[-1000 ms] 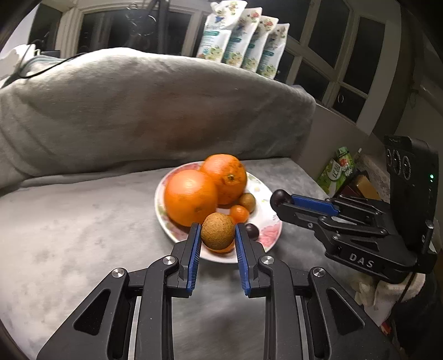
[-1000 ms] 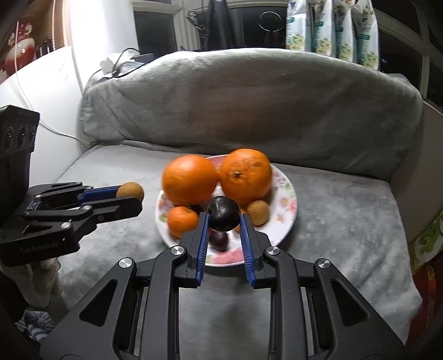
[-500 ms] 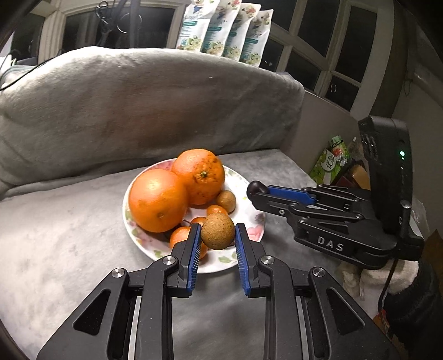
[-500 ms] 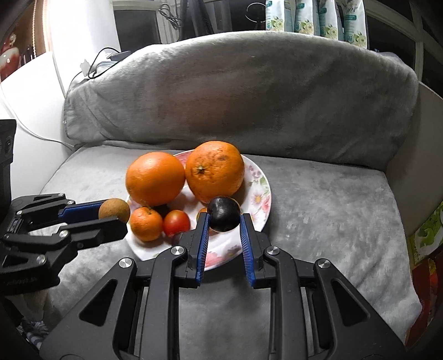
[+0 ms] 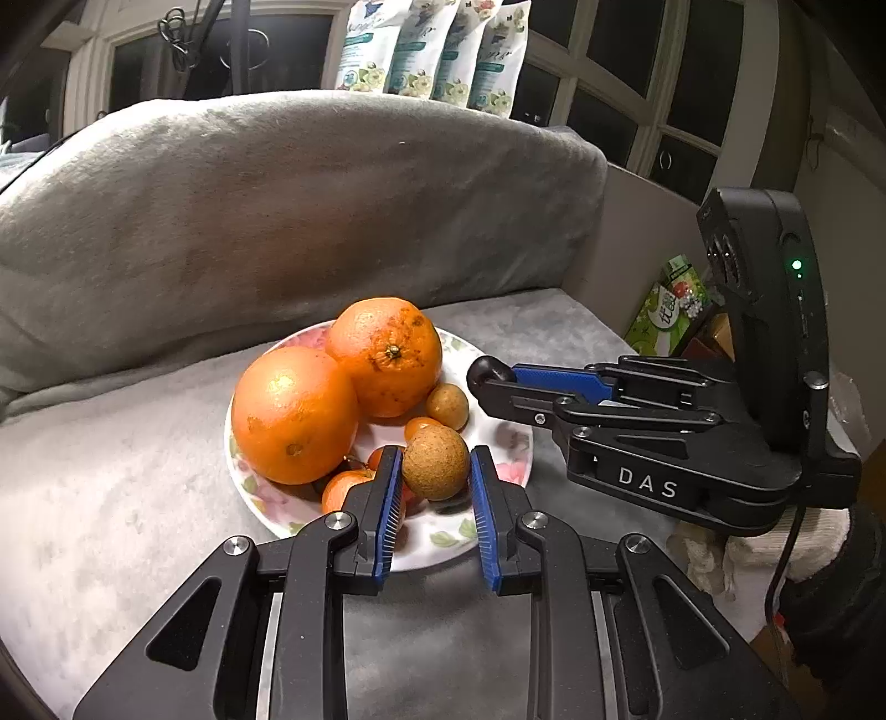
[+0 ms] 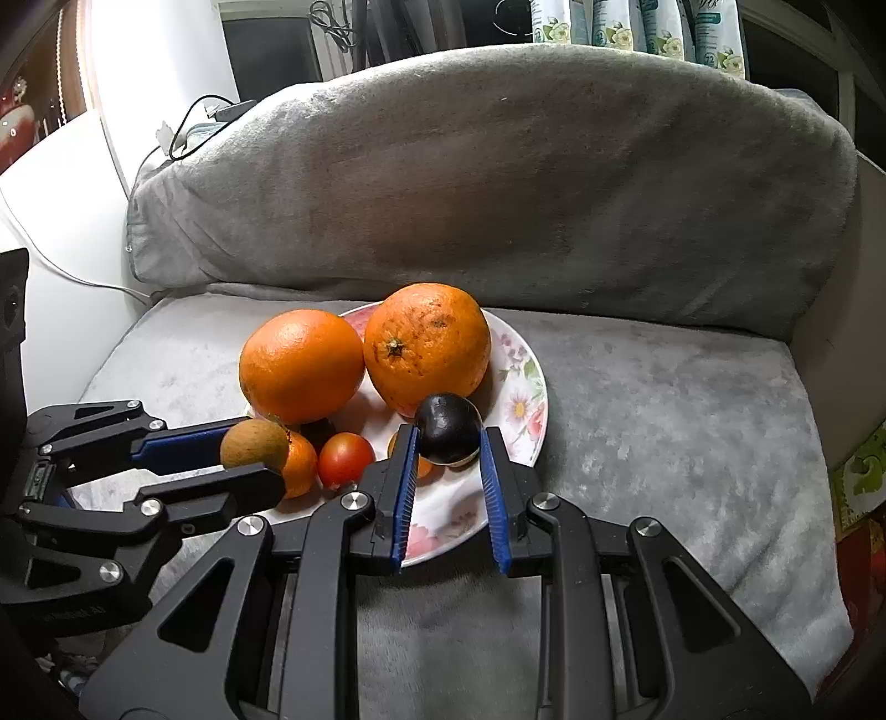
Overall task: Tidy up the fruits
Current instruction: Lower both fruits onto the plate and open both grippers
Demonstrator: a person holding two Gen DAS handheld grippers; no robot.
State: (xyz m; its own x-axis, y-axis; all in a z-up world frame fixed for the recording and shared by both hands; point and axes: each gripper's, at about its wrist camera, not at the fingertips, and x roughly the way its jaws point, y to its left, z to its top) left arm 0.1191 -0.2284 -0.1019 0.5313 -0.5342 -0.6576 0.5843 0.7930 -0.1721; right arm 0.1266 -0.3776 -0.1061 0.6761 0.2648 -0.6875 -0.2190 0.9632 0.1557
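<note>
A floral plate (image 5: pixel 515 443) (image 6: pixel 526 399) on a grey cushioned seat holds two big oranges (image 5: pixel 293 421) (image 5: pixel 387 354), a small orange, a red tomato (image 6: pixel 344 458) and a small brown fruit (image 5: pixel 447 406). My left gripper (image 5: pixel 432 476) is shut on a brown round fruit (image 5: pixel 435 462) just above the plate's near side. My right gripper (image 6: pixel 447 448) is shut on a dark plum (image 6: pixel 447 427) over the plate's right part. Each gripper shows in the other's view, the left gripper (image 6: pixel 243 459) and the right gripper (image 5: pixel 487 382).
A grey blanket-covered backrest (image 5: pixel 277 210) rises behind the plate. Snack bags (image 5: pixel 432 50) stand on the sill above it. A green packet (image 5: pixel 664 310) lies beyond the seat's right edge. A white cable (image 6: pixel 188 127) runs at the left.
Both grippers have moved closer in over the plate with their fruits still held. The plate and oranges look nearer in both views.
</note>
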